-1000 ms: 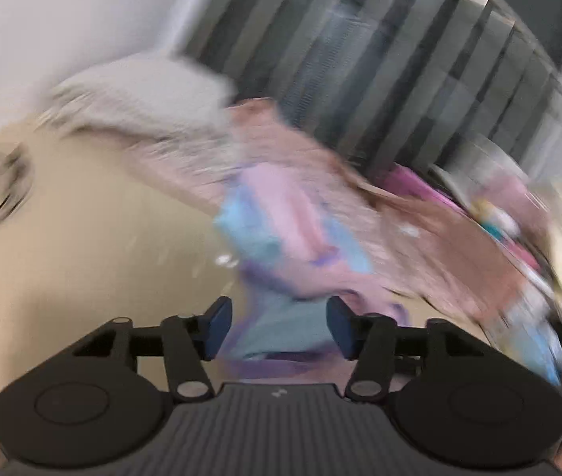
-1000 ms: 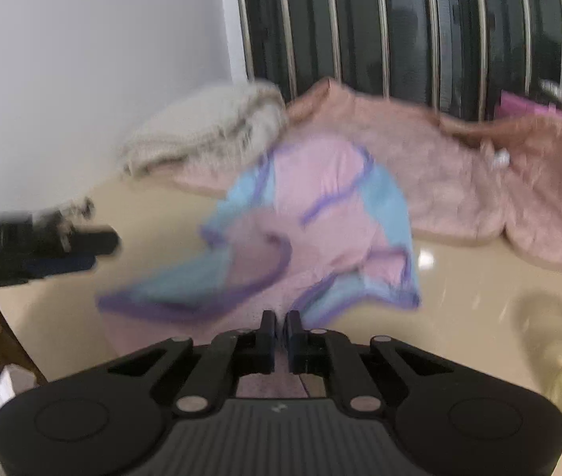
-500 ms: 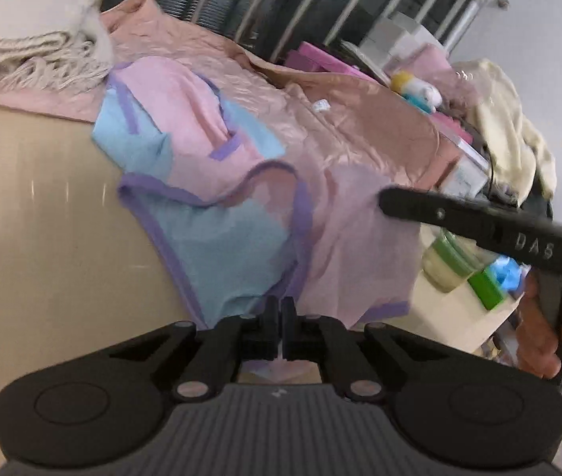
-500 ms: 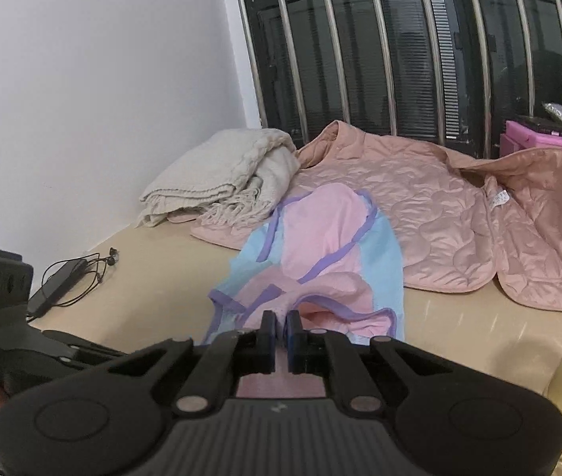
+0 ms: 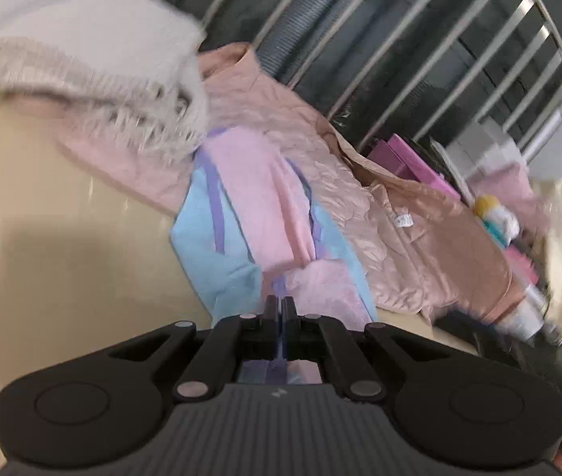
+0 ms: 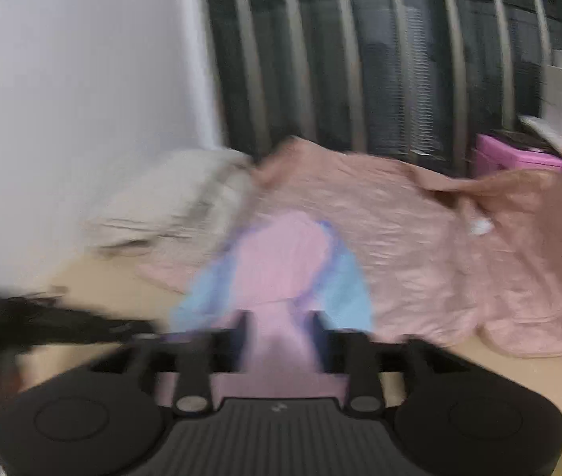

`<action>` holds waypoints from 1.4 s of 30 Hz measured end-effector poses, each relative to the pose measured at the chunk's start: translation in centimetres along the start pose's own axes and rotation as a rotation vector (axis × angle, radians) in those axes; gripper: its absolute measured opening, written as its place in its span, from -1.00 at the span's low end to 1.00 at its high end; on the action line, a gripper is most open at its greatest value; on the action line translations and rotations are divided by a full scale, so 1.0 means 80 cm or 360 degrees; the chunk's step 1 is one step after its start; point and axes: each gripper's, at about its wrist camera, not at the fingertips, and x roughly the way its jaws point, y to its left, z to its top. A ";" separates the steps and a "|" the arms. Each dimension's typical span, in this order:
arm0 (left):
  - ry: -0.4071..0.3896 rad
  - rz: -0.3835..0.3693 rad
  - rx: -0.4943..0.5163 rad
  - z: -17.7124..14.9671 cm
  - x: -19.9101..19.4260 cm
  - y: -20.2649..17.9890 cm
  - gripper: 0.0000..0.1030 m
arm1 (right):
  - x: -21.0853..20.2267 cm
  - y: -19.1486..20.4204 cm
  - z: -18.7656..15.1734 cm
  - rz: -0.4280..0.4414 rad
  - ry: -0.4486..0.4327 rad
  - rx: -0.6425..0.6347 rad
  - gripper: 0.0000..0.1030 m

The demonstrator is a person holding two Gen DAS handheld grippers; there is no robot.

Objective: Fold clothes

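A small pink and light-blue garment (image 5: 257, 230) with purple trim lies on the beige table, its far end resting on a pink quilted jacket (image 5: 399, 234). My left gripper (image 5: 280, 305) is shut on the garment's near purple-trimmed edge. In the right wrist view the same garment (image 6: 281, 265) lies just ahead. My right gripper (image 6: 279, 325) is open, its fingers spread either side of pink cloth. The left gripper (image 6: 43, 317) shows as a dark blur at the left of that view.
A folded cream fringed blanket (image 5: 94, 63) lies at the back left on the beige table (image 5: 54, 238). The pink quilted jacket (image 6: 419, 246) spreads along the back. Pink boxes (image 6: 515, 154), bottles and cloth clutter the right side. Barred windows stand behind.
My right gripper has opened and let go of the garment. My left gripper stays shut on the edge and has swung toward the blanket side. Both views are now motion-blurred.
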 end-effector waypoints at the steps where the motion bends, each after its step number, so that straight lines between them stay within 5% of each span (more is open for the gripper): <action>1: 0.0008 -0.0018 -0.0046 0.000 0.004 0.006 -0.99 | -0.007 0.004 -0.016 0.0053 0.0019 -0.0057 -0.03; 8: -0.0103 0.0180 -0.0006 -0.001 -0.021 0.007 -0.78 | -0.001 0.037 -0.074 -0.0112 0.0203 -0.0363 -0.03; 10: -0.0205 0.0150 0.0138 -0.015 -0.052 -0.014 -0.05 | 0.015 0.045 -0.079 -0.0266 0.0228 -0.0516 -0.05; 13: -0.0255 0.0064 0.0397 -0.042 -0.083 -0.042 0.19 | 0.040 0.050 -0.078 -0.0346 0.0236 -0.0617 -0.09; 15: -0.0172 0.0081 0.0545 -0.060 -0.081 -0.053 0.25 | 0.051 0.047 -0.073 -0.0300 0.0275 -0.0529 -0.73; 16: -0.0125 0.0106 0.0612 -0.069 -0.078 -0.058 0.26 | 0.049 0.040 -0.066 -0.0260 0.0280 -0.0408 -0.84; 19: -0.0083 0.0226 0.0787 -0.091 -0.067 -0.069 0.26 | 0.027 0.025 -0.049 -0.0117 0.0223 -0.0166 -0.87; 24: -0.0097 0.0327 0.1016 -0.112 -0.042 -0.093 0.26 | -0.016 0.023 -0.029 -0.0002 0.0137 -0.0078 -0.92; 29: -0.0087 0.0421 0.1166 -0.122 -0.026 -0.104 -0.15 | -0.044 0.025 -0.016 -0.0002 0.0083 -0.0081 -0.93; 32: -0.0081 0.0421 0.1159 -0.123 -0.026 -0.103 -0.29 | -0.060 0.031 -0.009 0.0023 0.0054 -0.0089 -0.93; 34: -0.0104 0.0474 0.1145 -0.122 -0.029 -0.100 -0.70 | -0.063 0.037 -0.007 0.0004 0.0035 -0.0122 -0.94; 42: -0.0351 0.0536 0.0814 -0.092 -0.082 -0.077 -0.94 | -0.029 0.071 -0.059 -0.0303 0.0169 -0.0516 -0.76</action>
